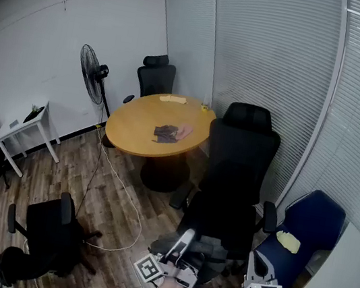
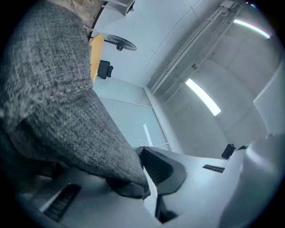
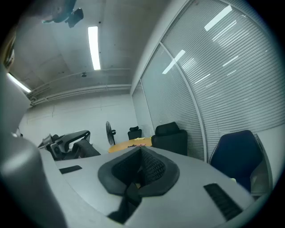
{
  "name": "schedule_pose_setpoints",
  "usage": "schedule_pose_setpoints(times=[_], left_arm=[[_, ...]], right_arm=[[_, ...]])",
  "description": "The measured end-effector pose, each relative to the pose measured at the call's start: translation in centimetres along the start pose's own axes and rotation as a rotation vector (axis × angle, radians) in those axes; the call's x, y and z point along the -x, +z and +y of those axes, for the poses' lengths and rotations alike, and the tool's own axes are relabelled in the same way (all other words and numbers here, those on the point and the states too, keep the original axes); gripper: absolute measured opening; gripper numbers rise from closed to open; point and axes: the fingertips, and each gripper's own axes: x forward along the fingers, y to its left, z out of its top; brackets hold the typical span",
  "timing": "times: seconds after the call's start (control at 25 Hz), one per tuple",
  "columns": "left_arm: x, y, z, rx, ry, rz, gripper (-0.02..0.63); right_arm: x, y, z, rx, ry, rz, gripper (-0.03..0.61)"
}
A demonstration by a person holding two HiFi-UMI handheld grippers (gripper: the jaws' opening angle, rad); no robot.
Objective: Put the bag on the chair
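Observation:
The grey fabric bag (image 1: 206, 252) hangs low in front of the seat of the tall black office chair (image 1: 239, 163). My left gripper (image 1: 186, 238) is shut on it. In the left gripper view the bag's grey cloth (image 2: 58, 89) fills the left side and a fold is pinched between the jaws of the left gripper (image 2: 143, 180). My right gripper (image 1: 257, 263) is to the right of the bag, near the chair's armrest. In its own view the right gripper (image 3: 140, 156) is shut with nothing in it, pointing towards the black chair (image 3: 171, 136).
A blue chair (image 1: 313, 227) with a yellow thing (image 1: 289, 241) on its seat stands right of the black chair. Behind is a round wooden table (image 1: 134, 129) with a dark cloth, a floor fan (image 1: 92, 74) and another black chair (image 1: 157, 74). More black chairs (image 1: 48, 234) and a cable lie left.

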Motion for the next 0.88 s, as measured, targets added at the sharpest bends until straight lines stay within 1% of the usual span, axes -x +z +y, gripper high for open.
schedule_pose_setpoints(times=[0.12,0.2,0.32,0.44,0.56,0.72,0.88], left_arm=[[0.5,0.4,0.5,-0.023,0.029,-0.007,0.023],[0.8,0.3,1.0,-0.013,0.045,-0.012,0.023],[1.3,0.1,1.7,0.011,0.068,-0.021,0.023],[1.3,0.6,2.0,0.018,0.074,-0.042,0.023],[0.2,0.7,2.0,0.031,0.059,-0.040,0.023],[-1.5,0.3,2.4,0.037,0.060,-0.008,0.023],[-4.4,0.5,4.2,0.039,0.053,0.015,0.023]], right_arm=[[0.0,0.6,0.6,0.014,0.013,0.004,0.012],[0.0,1.0,0.4,0.021,0.004,-0.009,0.012],[0.4,1.4,-0.3,0.030,-0.032,-0.037,0.012],[0.2,0.9,-0.8,0.007,-0.044,-0.031,0.013],[-0.5,0.5,-1.1,0.003,-0.043,-0.016,0.013],[-1.3,0.6,-1.7,-0.004,-0.053,-0.011,0.013],[-3.4,0.6,-3.3,-0.015,-0.065,-0.005,0.012]])
